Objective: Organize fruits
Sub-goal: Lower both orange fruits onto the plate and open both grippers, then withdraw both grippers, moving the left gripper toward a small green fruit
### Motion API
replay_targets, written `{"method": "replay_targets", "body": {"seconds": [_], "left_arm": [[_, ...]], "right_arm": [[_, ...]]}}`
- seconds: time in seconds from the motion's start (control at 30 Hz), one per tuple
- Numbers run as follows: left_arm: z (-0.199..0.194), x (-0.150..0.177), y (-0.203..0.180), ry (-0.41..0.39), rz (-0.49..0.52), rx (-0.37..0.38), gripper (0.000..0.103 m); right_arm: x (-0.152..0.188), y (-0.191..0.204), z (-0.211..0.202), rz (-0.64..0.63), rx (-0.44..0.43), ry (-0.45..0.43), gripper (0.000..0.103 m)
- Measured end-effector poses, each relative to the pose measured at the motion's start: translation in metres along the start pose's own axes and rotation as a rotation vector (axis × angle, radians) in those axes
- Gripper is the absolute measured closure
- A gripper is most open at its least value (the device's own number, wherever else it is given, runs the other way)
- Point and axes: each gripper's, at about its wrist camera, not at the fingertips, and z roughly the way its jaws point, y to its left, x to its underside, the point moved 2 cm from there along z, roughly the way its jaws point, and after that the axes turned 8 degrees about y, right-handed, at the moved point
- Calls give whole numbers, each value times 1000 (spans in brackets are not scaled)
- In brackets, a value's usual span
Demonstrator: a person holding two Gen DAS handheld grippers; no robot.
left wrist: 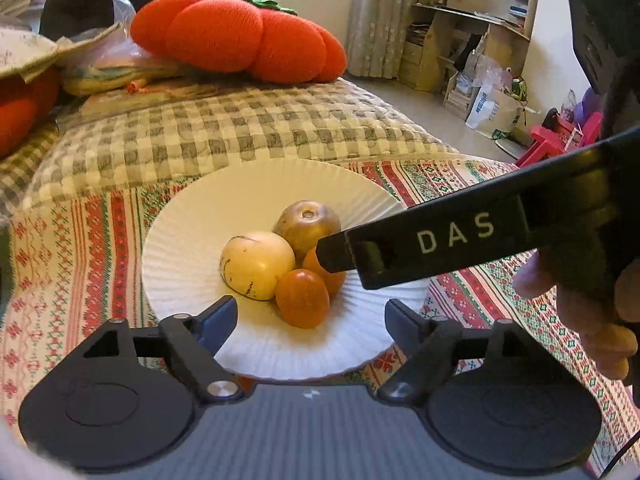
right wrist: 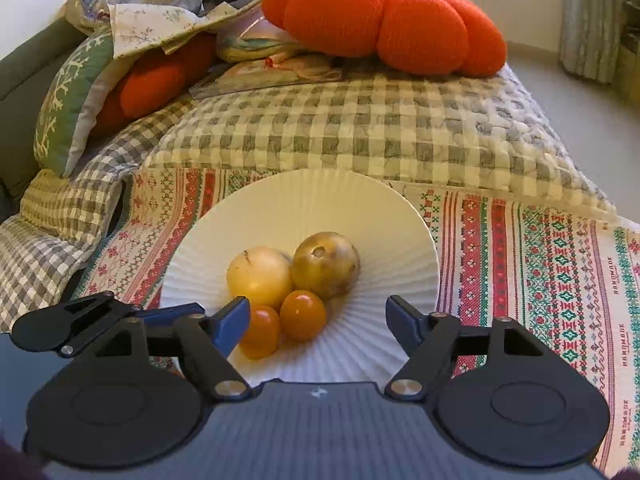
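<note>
1. left wrist view: the left gripper [left wrist: 311, 312] hangs over the near rim of the white plate [left wrist: 192, 216], fingers spread wide and holding nothing. the four fruits sit bunched at the plate's middle: a pale yellow fruit [left wrist: 256, 265] at 9 o'clock, a brown-green fruit [left wrist: 306, 222] at 12, two small orange fruits [left wrist: 302, 298] at 5.
2. same view: the right gripper [left wrist: 332, 254] reaches in from 3 o'clock, its tip over the farther orange fruit; from here i cannot tell its fingers' spread.
3. judgement: pick an outer fruit first, probably an orange one, straddling it squarely so the neighbours touching it don't roll.
4. right wrist view: the right gripper's fingers [right wrist: 234, 322] stand wide and empty just above the orange pair at 6 o'clock.
5. writing: "das" on the right gripper's side in the left view; the embroidered cloth [right wrist: 560, 280] has a repeated word along its edge that looks like "handmade".
</note>
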Motion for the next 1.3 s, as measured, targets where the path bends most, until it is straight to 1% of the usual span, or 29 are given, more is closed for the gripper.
{"method": "replay_targets", "body": {"seconds": [0.07, 0.13, 0.27, 0.4, 0.53, 0.67, 0.77, 0.97, 1.2, 1.3], "left_arm": [[-5, 1, 0, -1, 3, -5, 25], [-9, 3, -1, -1, 3, -5, 23], [-18, 7, 0, 7, 4, -14, 14], [-27, 16, 0, 14, 1, -22, 11], [-38, 26, 2, 23, 2, -37, 10], [-48, 36, 6, 30, 4, -63, 10], [-56, 43, 8, 45, 16, -82, 10], [-73, 58, 14, 48, 45, -118, 10], [-89, 71, 31, 50, 26, -148, 10], [-96, 77, 38, 49, 20, -168, 10]], "right_arm": [[1, 2, -4, 0, 5, -3, 27], [3, 3, -7, 0, 11, -4, 21], [9, 8, -15, -13, 33, -7, 16], [17, 11, -24, -18, 52, -15, 10], [28, 15, -31, -17, 88, -12, 5], [40, 16, -37, 6, 108, -7, 4], [48, 16, -42, 41, 110, -10, 1], [62, 18, -49, 74, 155, -2, 1], [79, 28, -58, 104, 168, -6, 0], [85, 35, -61, 112, 179, -24, 0]]}}
